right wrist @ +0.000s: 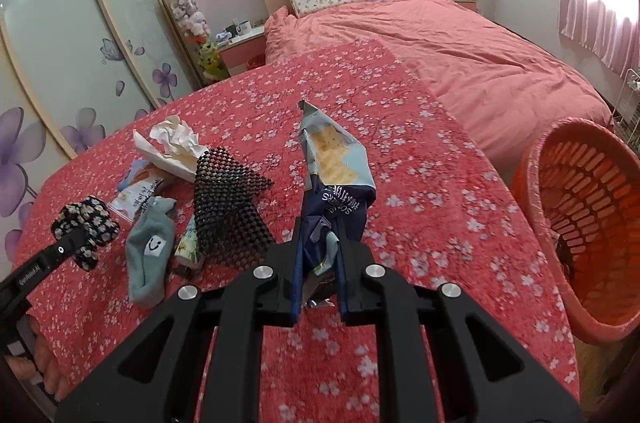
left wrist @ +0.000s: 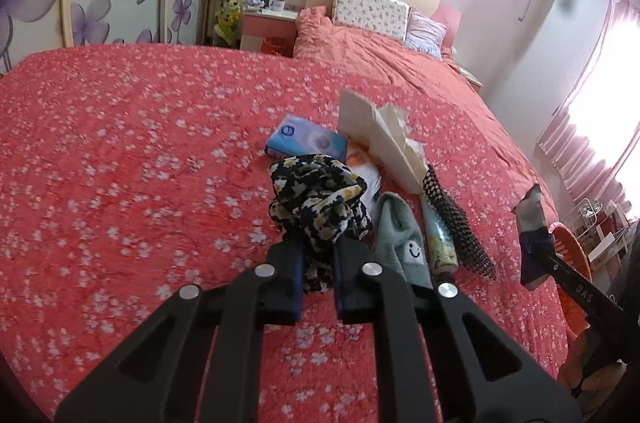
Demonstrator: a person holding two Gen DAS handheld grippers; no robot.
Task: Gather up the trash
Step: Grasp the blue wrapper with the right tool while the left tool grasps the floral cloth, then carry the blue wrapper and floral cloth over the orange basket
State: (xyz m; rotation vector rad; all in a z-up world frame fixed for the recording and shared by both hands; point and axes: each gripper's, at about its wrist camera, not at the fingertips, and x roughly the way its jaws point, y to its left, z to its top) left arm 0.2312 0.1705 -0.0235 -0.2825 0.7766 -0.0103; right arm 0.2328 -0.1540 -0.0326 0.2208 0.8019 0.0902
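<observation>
The left gripper, black with blue pads, is clenched on a scrunchie, a puffy ring of dark cloth printed with small pale daisies; it bunches up between the fingers at the centre of the left wrist view. No earlier view is given to compare.

The right gripper is clamped on a wrapper, a crinkled foil snack bag, pale blue above with a cracker picture and dark blue below, standing upright from the pads in the middle of the right wrist view. It hangs clear of the bedspread.

That bedspread is a coral quilt scattered with little white blossoms, slightly puckered. On it, centre-left in the right wrist view, lies a loose heap: crumpled tissue, white and creased; a black mesh mat, rubbery with an open diamond weave, draped in a rough triangle; a soft teal sock with a smiley patch; a small cylinder with a floral label, partly under the mat; and a flat printed packet beneath the tissue. A blue tissue pack lies just behind the scrunchie in the left wrist view.

At the right edge of the right wrist view stands an orange basket, plastic with slotted walls, beside the bed.
</observation>
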